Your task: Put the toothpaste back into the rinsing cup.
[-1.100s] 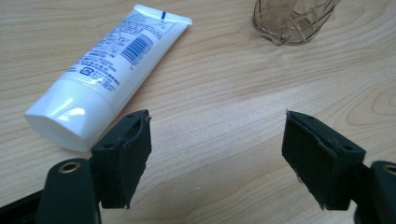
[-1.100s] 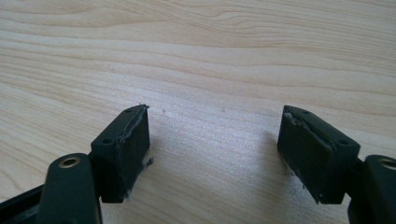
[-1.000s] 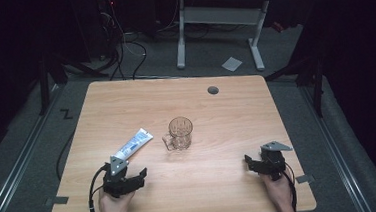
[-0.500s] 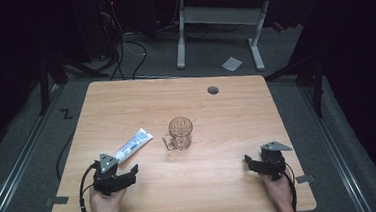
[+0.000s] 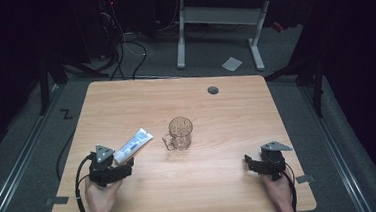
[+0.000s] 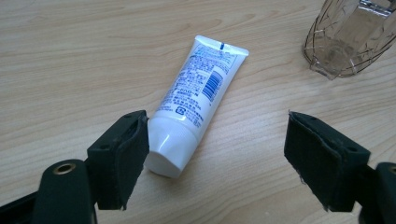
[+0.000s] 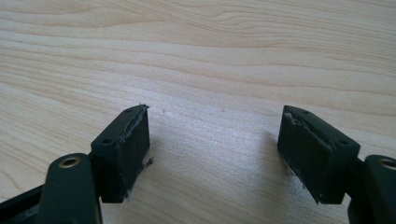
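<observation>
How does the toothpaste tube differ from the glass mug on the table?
The tube lies flat; the mug stands upright. The tube is opaque white with blue print; the mug is clear, patterned glass with a handle. The tube lies between the left gripper's open jaws; the mug stands farther off. Both rest on the table.

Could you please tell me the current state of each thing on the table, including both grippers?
Tube: lying flat, cap on, cap end beside one jaw of the left gripper, not gripped.
Glass mug: upright, empty, apart from the tube.
Left gripper: open, jaws wide, low over the table.
Right gripper: open, holding nothing, over bare wood.
</observation>
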A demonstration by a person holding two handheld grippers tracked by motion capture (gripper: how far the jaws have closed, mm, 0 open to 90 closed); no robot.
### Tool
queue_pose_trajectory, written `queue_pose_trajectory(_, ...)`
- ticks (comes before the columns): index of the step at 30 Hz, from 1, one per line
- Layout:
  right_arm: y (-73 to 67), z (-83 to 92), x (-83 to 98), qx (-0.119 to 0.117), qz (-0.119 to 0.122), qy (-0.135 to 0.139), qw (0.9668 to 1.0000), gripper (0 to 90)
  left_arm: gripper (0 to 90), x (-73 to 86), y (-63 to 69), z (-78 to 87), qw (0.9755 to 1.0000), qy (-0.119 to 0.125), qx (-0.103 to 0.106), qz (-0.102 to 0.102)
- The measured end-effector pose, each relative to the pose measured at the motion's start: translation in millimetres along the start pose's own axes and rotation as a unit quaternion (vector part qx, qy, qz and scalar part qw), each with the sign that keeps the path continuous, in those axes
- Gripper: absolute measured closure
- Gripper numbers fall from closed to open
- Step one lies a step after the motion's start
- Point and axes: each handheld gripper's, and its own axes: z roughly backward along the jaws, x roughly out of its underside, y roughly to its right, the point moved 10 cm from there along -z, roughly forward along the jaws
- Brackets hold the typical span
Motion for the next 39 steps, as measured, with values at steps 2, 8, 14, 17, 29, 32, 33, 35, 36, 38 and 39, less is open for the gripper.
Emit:
queue_pose_trajectory(2,0.0,0.0,0.0,0.0,0.0,0.0,1.0,25.1,22.6,-3.2,-0.2,-1.4,1.0,-0.003,-0.001,-0.006)
queue_pose_trajectory(8,0.1,0.0,0.0,0.0,0.001,0.0,1.0,25.1,23.5,-13.6,-0.2,-6.5,0.9997,-0.011,0.0,-0.019)
queue_pose_trajectory(14,0.1,-0.1,-0.1,0.0,0.001,0.001,1.0,25.1,24.2,-21.8,0.2,-9.9,0.9995,-0.019,-0.002,-0.026)
queue_pose_trajectory(17,0.1,-0.1,0.0,0.0,0.001,0.001,1.0,25.1,24.2,-25.2,-0.3,-11.3,0.9994,-0.023,-0.004,-0.027)
queue_pose_trajectory(29,-0.2,0.2,0.2,-0.002,0.002,0.001,1.0,25.0,24.1,-46.9,4.0,-23.8,0.9985,-0.035,-0.003,-0.041)
queue_pose_trajectory(32,-0.2,0.3,0.3,-0.002,0.002,0.0,1.0,24.9,24.9,-50.5,3.2,-25.5,0.9986,-0.035,-0.002,-0.041)
queue_pose_trajectory(33,-0.2,0.3,0.3,-0.002,0.002,0.0,1.0,24.9,24.9,-52.1,2.8,-26.4,0.9985,-0.035,-0.002,-0.042)
queue_pose_trajectory(35,-0.2,0.3,0.4,-0.002,0.002,0.0,1.0,25.0,27.5,-56.3,2.5,-28.3,0.9983,-0.032,-0.003,-0.048)
queue_pose_trajectory(36,-0.2,0.3,0.4,-0.002,0.002,0.0,1.0,25.0,27.9,-56.3,2.5,-28.3,0.9983,-0.032,-0.003,-0.048)
queue_pose_trajectory(38,-0.3,0.3,0.4,-0.002,0.002,0.0,1.0,25.0,28.1,-59.0,4.1,-29.2,0.9985,-0.028,0.004,-0.047)
queue_pose_trajectory(39,-0.2,0.3,0.3,-0.002,0.002,0.0,1.0,25.0,29.0,-60.3,4.5,-29.7,0.9986,-0.025,0.007,-0.047)
